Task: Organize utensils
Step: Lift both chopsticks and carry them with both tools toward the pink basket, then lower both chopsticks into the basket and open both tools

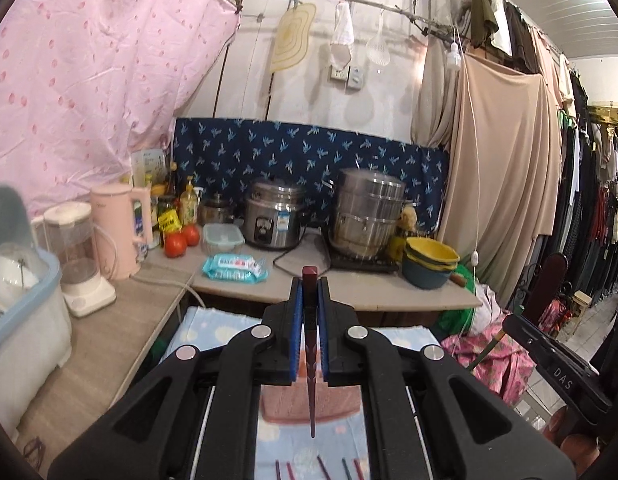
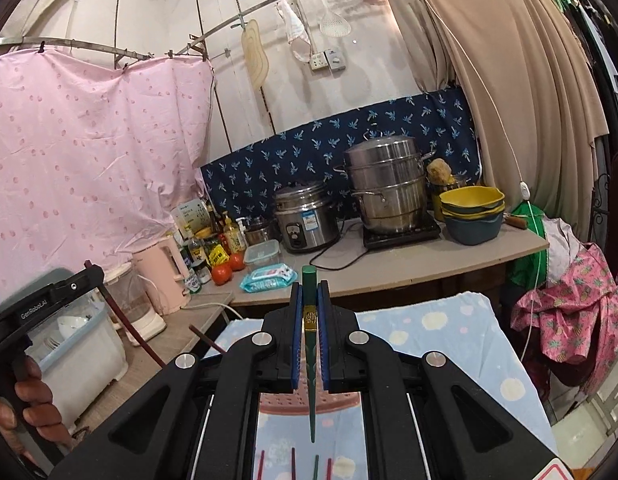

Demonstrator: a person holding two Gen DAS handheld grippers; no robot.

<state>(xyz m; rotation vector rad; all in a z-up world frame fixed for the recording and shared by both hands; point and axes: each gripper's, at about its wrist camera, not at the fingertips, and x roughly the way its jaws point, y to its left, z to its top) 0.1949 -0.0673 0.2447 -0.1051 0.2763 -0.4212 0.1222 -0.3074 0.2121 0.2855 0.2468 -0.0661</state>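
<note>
Roughly, largest first. Pink sheet fills the 9–11 o'clock side of the left view, beige drape hangs at 3 o'clock, blue patterned cloth runs along the wall behind the tabletop.

Light blue spotted cloth covers the near surface under both tools.

On the tabletop: stacked steel steamer pot at 1 o'clock of the left tool, rice cooker just beside it at 12, yellow and blue bowls at 2 o'clock. Pink kettle and blender at 9–10 o'clock, tomatoes and wipes pack between them and the cooker.

Pink perforated basket sits on the spotted cloth, low between the right tool's arms.

Left tool: pads clamped on a dark red chopstick, blunt end sticking out at 12 o'clock, tip hanging toward 6 over the cloth.

Right tool: clamped on a green chopstick with a gold band, same pose, blunt end at 12, tip at 6.

Loose chopsticks lie on the cloth at 6 o'clock, red and green, apart from both tools.
</note>
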